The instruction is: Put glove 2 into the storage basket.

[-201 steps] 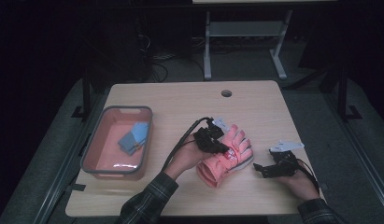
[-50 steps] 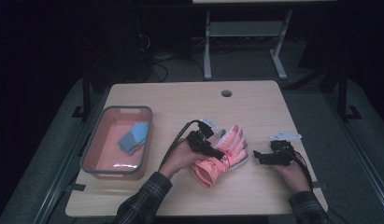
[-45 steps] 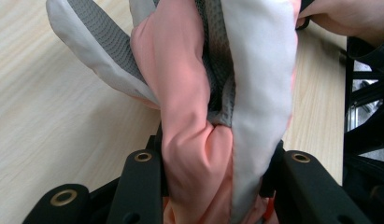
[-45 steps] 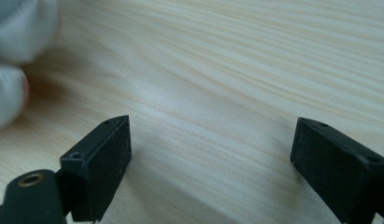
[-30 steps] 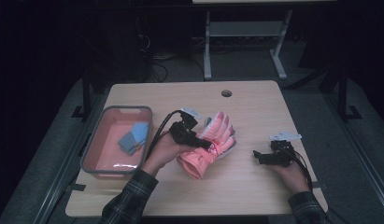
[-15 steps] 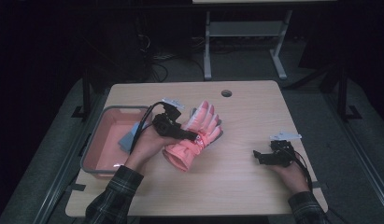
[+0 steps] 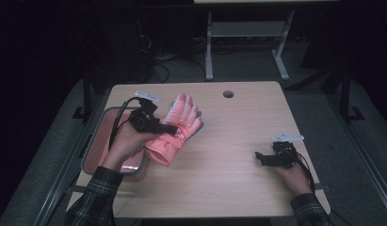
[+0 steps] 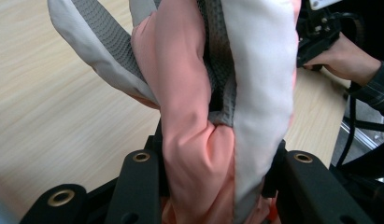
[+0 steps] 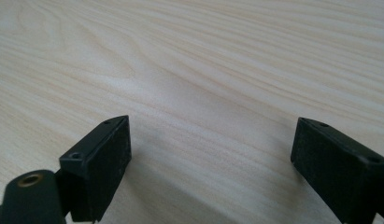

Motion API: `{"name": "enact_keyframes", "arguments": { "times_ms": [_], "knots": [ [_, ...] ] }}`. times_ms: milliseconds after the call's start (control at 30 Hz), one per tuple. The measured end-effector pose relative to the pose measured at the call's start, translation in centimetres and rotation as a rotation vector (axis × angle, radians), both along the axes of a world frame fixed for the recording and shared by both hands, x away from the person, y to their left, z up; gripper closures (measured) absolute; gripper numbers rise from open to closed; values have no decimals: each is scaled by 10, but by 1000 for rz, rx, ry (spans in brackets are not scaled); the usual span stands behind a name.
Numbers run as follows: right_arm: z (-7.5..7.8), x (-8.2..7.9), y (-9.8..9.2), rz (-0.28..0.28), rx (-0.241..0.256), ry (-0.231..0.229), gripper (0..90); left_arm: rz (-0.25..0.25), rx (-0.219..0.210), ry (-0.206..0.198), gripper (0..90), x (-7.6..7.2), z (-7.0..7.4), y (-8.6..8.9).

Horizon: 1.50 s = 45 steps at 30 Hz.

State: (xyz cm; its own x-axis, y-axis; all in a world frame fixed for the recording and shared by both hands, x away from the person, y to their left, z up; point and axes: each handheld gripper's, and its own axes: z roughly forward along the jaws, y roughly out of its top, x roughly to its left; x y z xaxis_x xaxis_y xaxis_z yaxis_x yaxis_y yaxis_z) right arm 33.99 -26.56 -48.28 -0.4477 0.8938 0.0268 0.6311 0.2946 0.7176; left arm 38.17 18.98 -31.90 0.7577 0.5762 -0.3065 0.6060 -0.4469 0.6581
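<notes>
Carried leftward since half a second ago, the pink glove (image 7: 178, 128) hangs clamped in the left gripper (image 7: 159, 126), cuff low, beside the tray (image 7: 93, 141) just left; the right gripper (image 7: 262, 158) rests wide apart

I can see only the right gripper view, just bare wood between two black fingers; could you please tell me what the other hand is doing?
Observer: The left gripper is shut on a pink glove.
Operator: Thanks. Where is it?
Observer: Beside the pink bin at the table's left edge, cuff hanging down.
Operator: And my gripper?
Observer: The right gripper rests open, well apart from the glove.
</notes>
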Motion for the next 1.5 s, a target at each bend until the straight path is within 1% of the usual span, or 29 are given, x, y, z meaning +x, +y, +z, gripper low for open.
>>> {"name": "enact_keyframes", "arguments": {
  "times_ms": [67, 167, 200, 233, 300, 467, 500, 533, 600, 733, 800, 867, 900, 1033, 1067, 1100, 1133, 1200, 1333, 1433, 1500],
  "knots": [
    [0, 0, 0, 0, 0, 0, 116, 19, -6, -1, 615, 0, 2, 9],
    [0, 0, 0, 0, 0, 0, 116, 53, -8, -8, 614, -1, 6, 27],
    [0, 0, 0, 0, 0, 0, 116, 53, -8, -8, 614, -1, 6, 27],
    [0, 0, 0, 0, 0, -1, 116, 71, -8, -10, 614, -1, 7, 34],
    [0, 0, 0, 0, 0, 0, 116, 87, 0, -13, 614, -1, 8, 44],
    [0, 0, 0, 0, 0, 0, 116, 140, -2, -23, 613, -2, 9, 64],
    [0, 0, 0, 0, 0, 0, 116, 157, 0, -25, 612, -2, 10, 71],
    [0, 0, 0, 0, 0, 0, 116, 165, 0, -26, 611, -2, 10, 73],
    [0, 0, 0, 0, 0, -1, 116, 200, -4, -28, 611, -1, 10, 83],
    [0, 0, 0, 1, -1, -1, 116, 251, -1, -30, 609, -1, 7, 99],
    [0, 0, 0, 1, 0, -1, 116, 274, 11, -32, 608, -1, 6, 106],
    [0, 0, 0, 0, 1, 1, 116, 293, 7, -28, 607, 0, 3, 112],
    [0, 0, 0, 1, 0, 0, 116, 311, 7, -25, 607, 0, 1, 116],
    [0, 0, 0, 1, 1, 0, 116, 351, 38, -13, 606, 3, -8, 129],
    [0, 0, 0, 1, 1, 0, 117, 367, 41, -10, 606, 3, -10, 131],
    [0, 0, 0, 1, 1, 0, 117, 367, 41, -10, 605, 3, -10, 131],
    [0, 0, 0, 1, 0, 0, 116, 390, 60, -3, 605, 4, -16, 137],
    [0, 0, 0, 1, 0, 0, 117, 400, 59, 6, 605, 5, -20, 139],
    [0, 0, 0, 1, 0, -1, 117, 406, 63, 24, 604, 6, -30, 141],
    [0, 0, 0, 2, 0, -1, 117, 407, 65, 31, 604, 7, -33, 141],
    [0, 0, 0, 2, 0, -1, 117, 404, 72, 42, 603, 8, -39, 139]
  ]
}}
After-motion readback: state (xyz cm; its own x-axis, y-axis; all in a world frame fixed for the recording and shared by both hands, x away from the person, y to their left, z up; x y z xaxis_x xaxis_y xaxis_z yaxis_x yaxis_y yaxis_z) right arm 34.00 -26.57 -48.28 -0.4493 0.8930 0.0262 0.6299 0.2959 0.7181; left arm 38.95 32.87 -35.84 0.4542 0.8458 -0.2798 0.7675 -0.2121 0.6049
